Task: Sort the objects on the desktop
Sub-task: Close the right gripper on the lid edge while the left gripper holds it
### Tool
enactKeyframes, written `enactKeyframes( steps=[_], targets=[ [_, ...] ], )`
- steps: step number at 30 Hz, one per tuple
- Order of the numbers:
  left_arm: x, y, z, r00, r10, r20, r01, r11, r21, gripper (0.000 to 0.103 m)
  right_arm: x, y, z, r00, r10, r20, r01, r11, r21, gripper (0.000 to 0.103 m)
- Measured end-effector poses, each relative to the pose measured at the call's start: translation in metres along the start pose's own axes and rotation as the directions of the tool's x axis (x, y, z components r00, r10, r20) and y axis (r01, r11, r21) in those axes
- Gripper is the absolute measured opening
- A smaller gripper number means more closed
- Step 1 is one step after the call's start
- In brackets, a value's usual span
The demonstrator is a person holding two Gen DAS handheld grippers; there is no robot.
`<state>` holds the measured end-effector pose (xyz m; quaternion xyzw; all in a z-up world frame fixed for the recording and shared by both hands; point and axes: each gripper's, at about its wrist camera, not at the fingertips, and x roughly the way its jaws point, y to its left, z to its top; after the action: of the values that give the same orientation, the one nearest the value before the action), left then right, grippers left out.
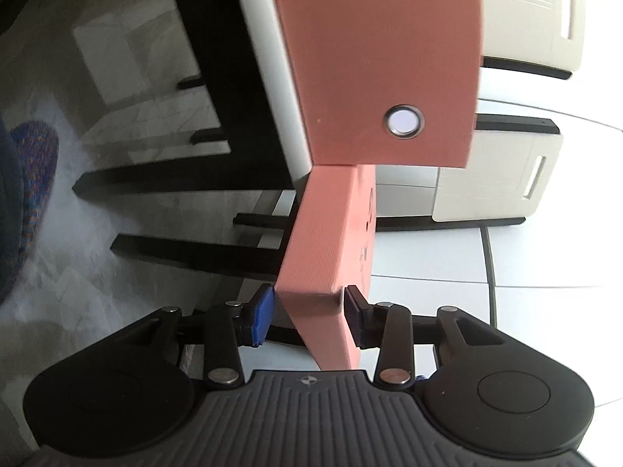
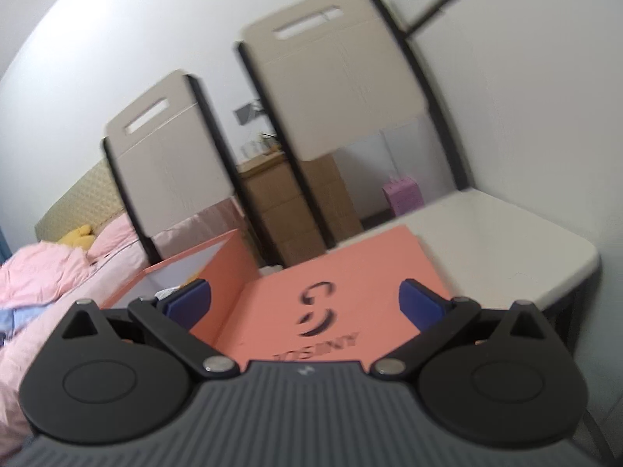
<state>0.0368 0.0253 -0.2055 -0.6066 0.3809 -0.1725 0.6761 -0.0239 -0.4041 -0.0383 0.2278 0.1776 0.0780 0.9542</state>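
Note:
A salmon-pink cardboard box [image 1: 331, 233] with a hinged lid flap [image 1: 373, 58] fills the left wrist view; the flap carries a round metal snap [image 1: 403, 121]. My left gripper [image 1: 309, 317] is shut on the box's side wall, a blue pad [image 1: 263, 319] on each side of it. In the right wrist view the same pink box [image 2: 335, 292] lies below, its printed lid showing a black logo, with the inside open at the left. My right gripper [image 2: 305, 301] is open above the lid and holds nothing.
Two beige chairs with black frames [image 2: 335, 78] [image 2: 167, 163] stand behind a white table [image 2: 506, 241]. A bed with pink bedding [image 2: 46, 272] is at the left. Black table legs [image 1: 187, 179] and a grey floor show in the left wrist view.

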Motion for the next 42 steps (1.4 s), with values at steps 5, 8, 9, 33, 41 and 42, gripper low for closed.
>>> enactKeyframes(
  steps=[5,8,9,33,41,42],
  targets=[
    [0.014,0.004,-0.001,1.000,-0.017,0.021,0.017,1.000,0.013,0.050,0.005,-0.040,0.002,0.995,-0.047,-0.083,0.055,0.994,0.093,0.103],
    [0.015,-0.005,0.002,0.999,-0.007,0.037,0.006,0.999,0.033,0.050,0.010,-0.052,-0.007,0.991,-0.010,-0.132,0.032,0.986,0.164,0.103],
    [0.019,-0.005,0.003,1.000,-0.008,0.028,0.007,1.000,0.030,0.050,0.012,-0.054,-0.009,0.989,0.006,-0.146,0.021,0.983,0.182,0.103],
    [-0.001,0.001,-0.014,0.995,-0.047,-0.089,0.058,0.990,0.130,0.045,0.014,-0.069,-0.001,0.979,-0.063,-0.193,0.067,0.998,0.019,0.103],
    [-0.021,0.004,-0.029,0.994,-0.049,-0.097,0.064,0.986,0.151,0.046,0.038,-0.115,-0.005,0.929,0.043,-0.367,-0.036,0.999,0.028,0.103],
    [-0.022,0.003,-0.027,0.994,-0.049,-0.098,0.064,0.986,0.153,0.046,0.042,-0.121,-0.006,0.922,0.061,-0.383,-0.042,0.998,0.056,0.103]
  ],
)
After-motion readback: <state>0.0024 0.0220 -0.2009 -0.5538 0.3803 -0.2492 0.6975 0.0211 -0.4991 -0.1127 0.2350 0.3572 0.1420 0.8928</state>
